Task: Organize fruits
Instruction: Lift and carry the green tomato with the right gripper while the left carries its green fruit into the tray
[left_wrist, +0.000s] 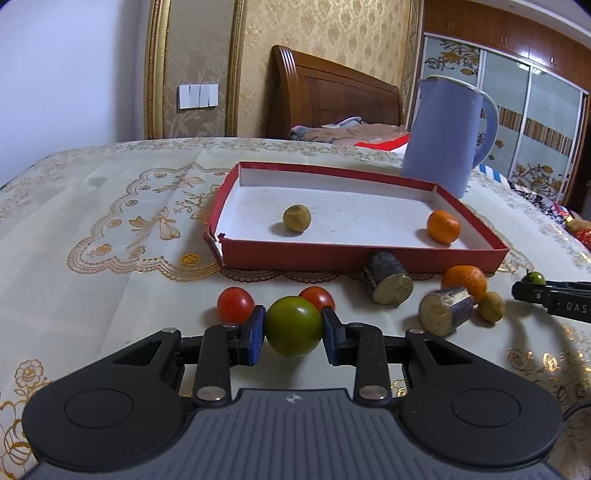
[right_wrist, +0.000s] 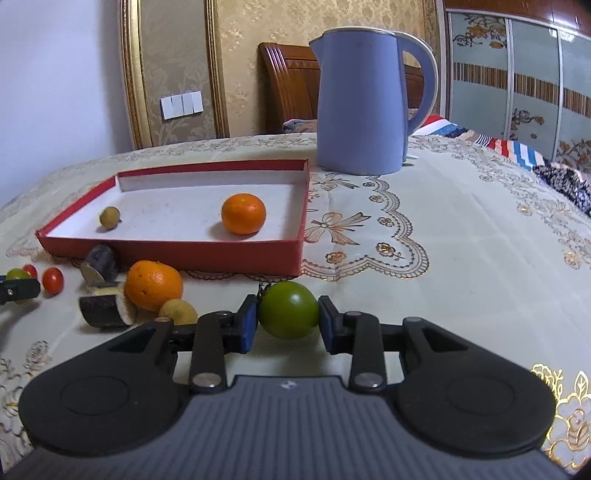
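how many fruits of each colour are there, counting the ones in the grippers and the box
green tomatoes: 2, one in the left gripper, one in the right gripper
red tomatoes: 2
oranges: 2, one in the red box, one outside
yellow-brown small fruits: 2
dark cut cane pieces: 2
total: 10

Home bedroom. Wooden bed headboard against gold patterned wallpaper, rumpled bedding below it. Sliding-door wardrobe with floral frosted panels and a wood top at the right. Wall switch panel between gilt mouldings. Table under a cream, gold-embroidered tablecloth; blue electric kettle stands on it.
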